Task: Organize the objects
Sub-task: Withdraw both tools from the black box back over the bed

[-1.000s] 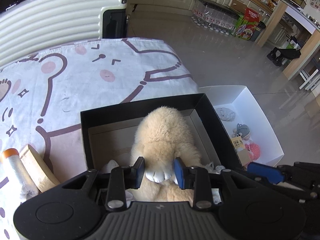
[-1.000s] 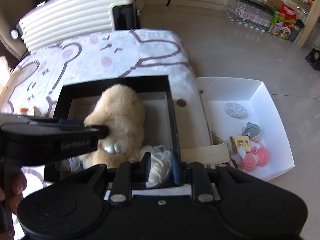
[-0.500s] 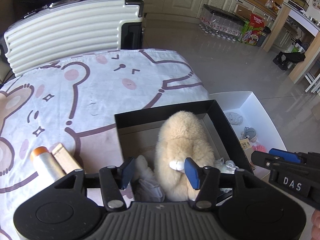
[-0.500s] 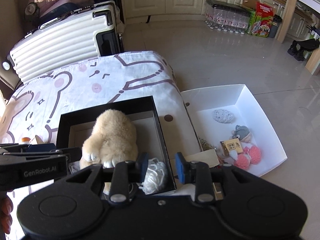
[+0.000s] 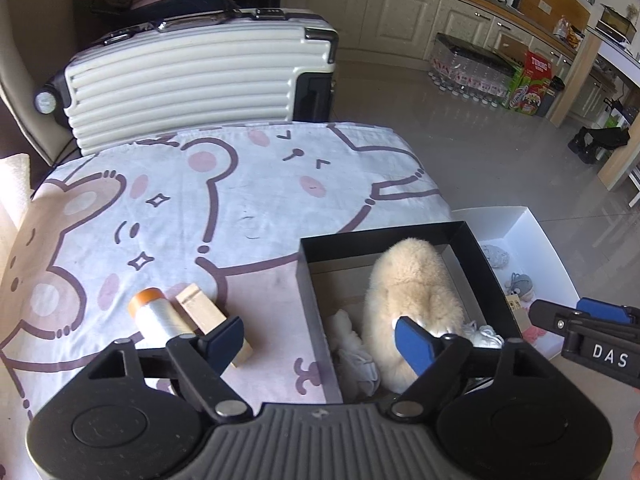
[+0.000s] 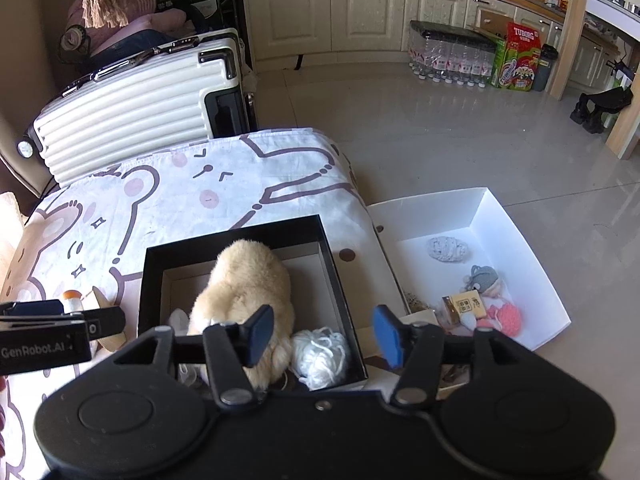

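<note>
A box (image 6: pixel 234 236) sits at the near right corner of the cloth-covered table (image 5: pixel 240 184). In it a plush toy (image 6: pixel 244 292) lies lengthwise, with a ball of yarn (image 6: pixel 320 354) at its right near the front wall. Left of the box, on the cloth, a spool (image 5: pixel 154 314) and a wooden block (image 5: pixel 200 308) lie side by side. Right of the table, lower down, a tray (image 6: pixel 508 240) holds small toys (image 6: pixel 486 280). A suitcase (image 5: pixel 192 76) stands behind the table.

A ribbed cream suitcase (image 5: pixel 192 76) stands behind a bed covered by a cartoon bear sheet (image 5: pixel 224 200). Across the glossy tiled floor (image 6: pixel 460 136), cream kitchen cabinets (image 6: pixel 328 8) line the wall, with packs of bottled water (image 6: pixel 448 56) beside a red and green carton (image 6: pixel 518 58).
</note>
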